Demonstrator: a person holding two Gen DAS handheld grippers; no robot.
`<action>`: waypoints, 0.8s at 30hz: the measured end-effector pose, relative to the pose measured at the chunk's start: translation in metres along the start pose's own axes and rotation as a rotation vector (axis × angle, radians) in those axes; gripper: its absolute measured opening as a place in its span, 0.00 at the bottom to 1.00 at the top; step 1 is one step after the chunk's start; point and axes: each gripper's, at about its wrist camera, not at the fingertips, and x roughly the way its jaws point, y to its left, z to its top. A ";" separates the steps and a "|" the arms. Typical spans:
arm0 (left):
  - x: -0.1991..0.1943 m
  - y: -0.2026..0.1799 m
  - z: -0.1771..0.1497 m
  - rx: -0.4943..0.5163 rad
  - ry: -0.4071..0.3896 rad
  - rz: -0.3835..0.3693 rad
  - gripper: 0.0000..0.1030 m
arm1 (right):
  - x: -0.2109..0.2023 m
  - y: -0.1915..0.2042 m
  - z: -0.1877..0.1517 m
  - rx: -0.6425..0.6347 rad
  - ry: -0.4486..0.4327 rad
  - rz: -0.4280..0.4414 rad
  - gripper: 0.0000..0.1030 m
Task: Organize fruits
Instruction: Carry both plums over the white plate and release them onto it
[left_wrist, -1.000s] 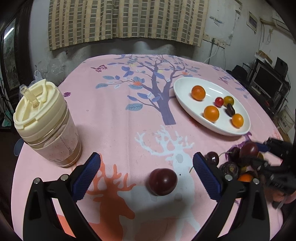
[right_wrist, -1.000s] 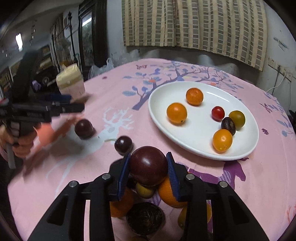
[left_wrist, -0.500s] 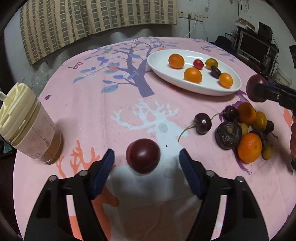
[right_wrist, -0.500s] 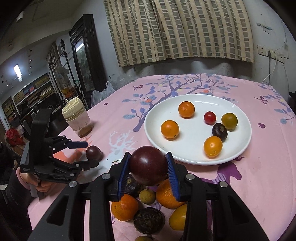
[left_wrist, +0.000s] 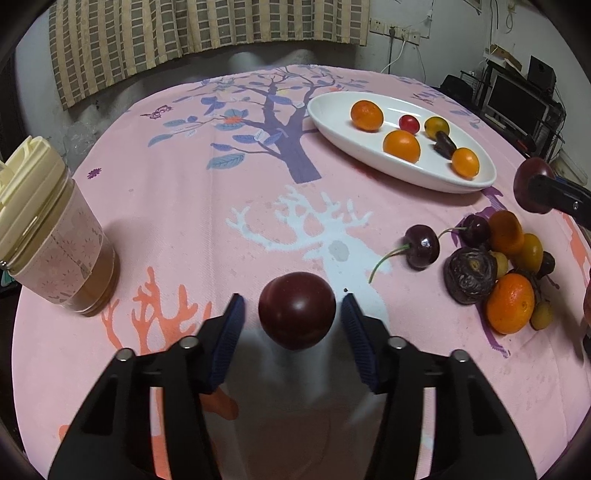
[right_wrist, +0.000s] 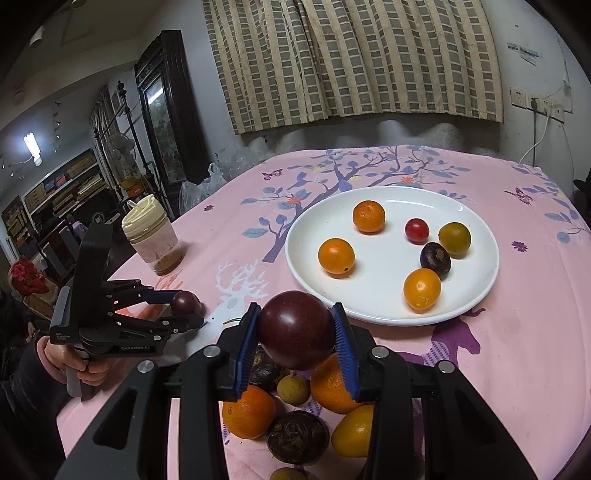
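Your left gripper (left_wrist: 291, 317) is closing around a dark red round plum (left_wrist: 297, 310) on the pink printed tablecloth (left_wrist: 221, 206), with slim gaps still beside both blue pads. Your right gripper (right_wrist: 295, 345) clamps a second dark plum (right_wrist: 295, 328) above the loose fruit pile (right_wrist: 295, 417). Beyond lies the white oval plate (right_wrist: 476, 288) of fruit, a cream-lidded jar (left_wrist: 48, 240), then a checked curtain (right_wrist: 351, 55).

My left gripper (left_wrist: 291, 325) dropped lower over the plum (left_wrist: 297, 310) on the worktop; its jaws, wide apart a second ago, are closing around it, small gaps left both sides. Plum now fills more of the left view.
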 end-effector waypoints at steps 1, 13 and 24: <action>0.002 -0.001 0.000 0.005 0.008 -0.003 0.40 | 0.000 0.000 0.000 0.002 -0.001 -0.001 0.38; -0.031 -0.008 0.035 -0.047 -0.111 -0.077 0.37 | -0.016 -0.044 0.017 0.146 -0.125 -0.097 0.38; 0.034 -0.082 0.144 0.034 -0.077 -0.152 0.37 | 0.029 -0.098 0.033 0.217 -0.084 -0.240 0.38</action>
